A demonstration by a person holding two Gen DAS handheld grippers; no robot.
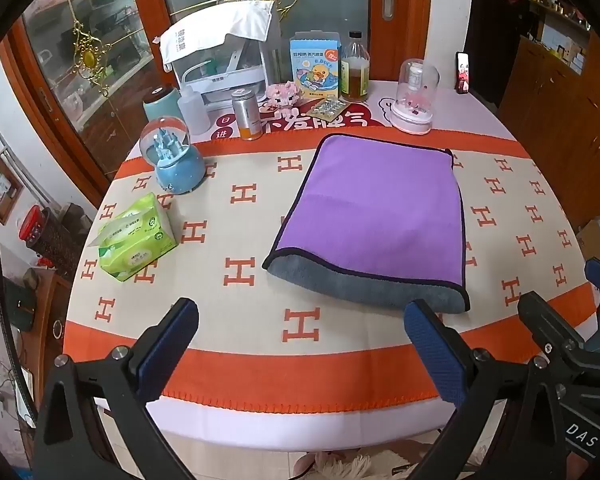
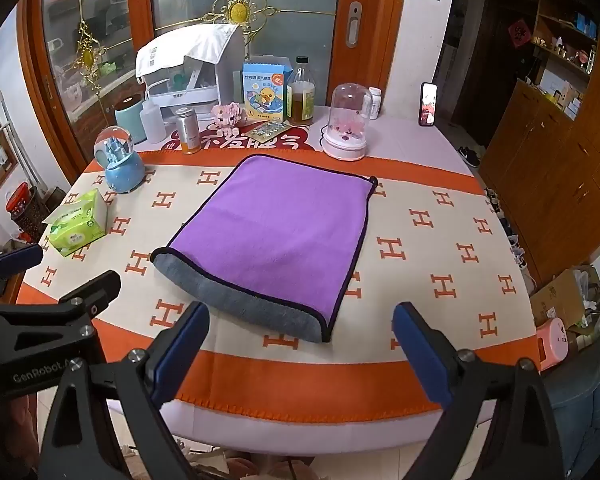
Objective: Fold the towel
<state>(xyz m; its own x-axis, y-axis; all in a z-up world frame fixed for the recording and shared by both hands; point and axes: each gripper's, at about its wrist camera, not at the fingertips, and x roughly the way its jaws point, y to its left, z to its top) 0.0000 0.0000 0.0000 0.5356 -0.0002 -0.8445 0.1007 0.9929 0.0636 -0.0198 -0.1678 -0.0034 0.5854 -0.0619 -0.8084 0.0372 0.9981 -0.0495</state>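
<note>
Because its purple top layer stops short of the near edge and leaves a strip of grey underside showing, the towel (image 2: pixel 272 236) reads as already folded once, lying flat near the middle of the table's orange-and-cream cloth (image 2: pixel 440 240), with open cloth on all sides so that a further fold has room. Its dark-trimmed edges line up along the right side and the far side, which suggests the halves were matched there on purpose, while the near left corner bulges slightly. Both tools hover back at the near rim of the table, apart from the towel and touching nothing: the left gripper (image 1: pixel 300 344) sits toward the near left, the right gripper (image 2: pixel 300 344) toward the near right, and each has its jaws spread wide with nothing between the blue pads. That released, drawn-back stance looks like a pause between folds or a finish; I cannot say which. Clutter is kept off the working area: a tissue pack (image 2: pixel 78 228) and a blue snow globe (image 2: pixel 120 160) at the left, a domed ornament (image 2: pixel 348 128), bottles and a carton along the far edge.
</note>
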